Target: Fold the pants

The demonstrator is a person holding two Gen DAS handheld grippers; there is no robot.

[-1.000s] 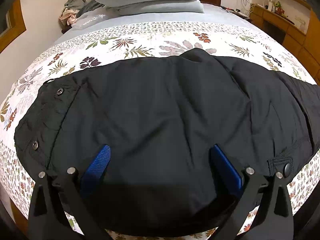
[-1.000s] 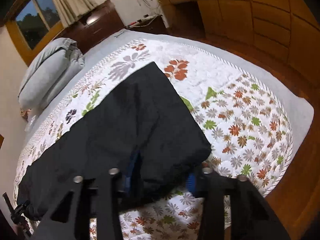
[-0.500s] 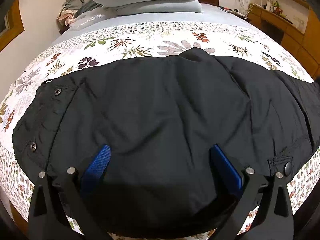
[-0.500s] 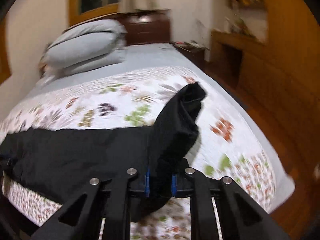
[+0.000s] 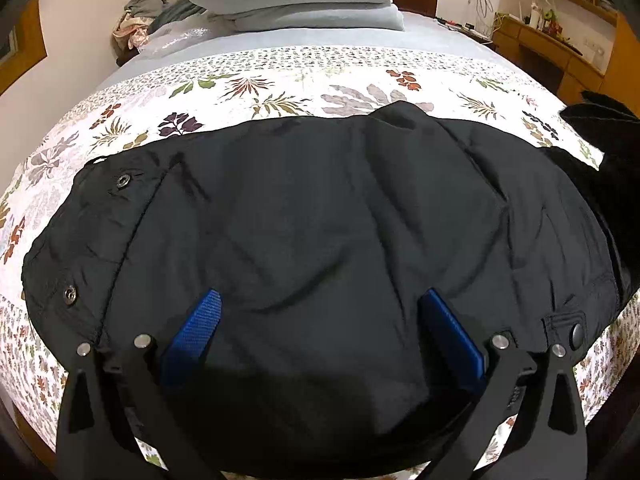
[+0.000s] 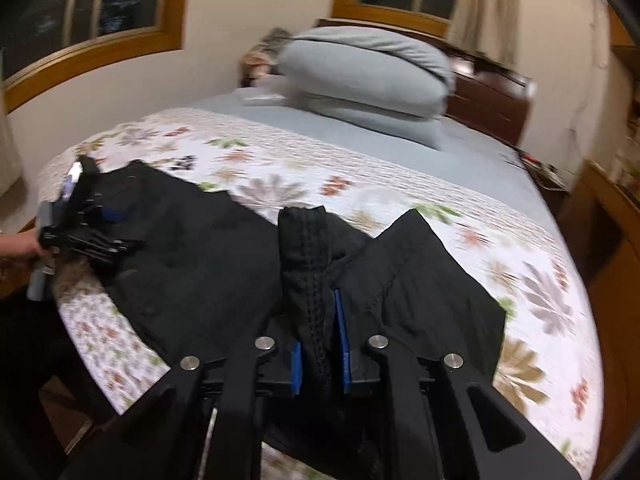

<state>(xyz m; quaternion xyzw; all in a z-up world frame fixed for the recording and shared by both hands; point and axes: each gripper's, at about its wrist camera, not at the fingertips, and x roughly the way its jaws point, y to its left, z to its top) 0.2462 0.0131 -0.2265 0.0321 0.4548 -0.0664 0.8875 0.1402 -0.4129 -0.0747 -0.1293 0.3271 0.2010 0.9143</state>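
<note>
Black pants [image 5: 320, 220] lie spread across the bed's [image 5: 280, 76] near edge, waist end toward its left side. My left claw [image 5: 320, 332] sits spread wide over the seat, blue pads [image 5: 196, 328] resting on the cloth with nothing pinched. My right claw [image 6: 320, 356] is clenched on a bunched leg hem (lifted, standing up between the pads) above the bed's right half. Pillows [image 6: 364, 68] sit at the far end.

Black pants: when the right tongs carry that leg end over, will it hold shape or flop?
Likely floppy: the black pants bunch and droop where the right tongs pinch them. Probably light, since one pinch lifts the end. The wrinkled cloth probably drags on the quilt.
</note>
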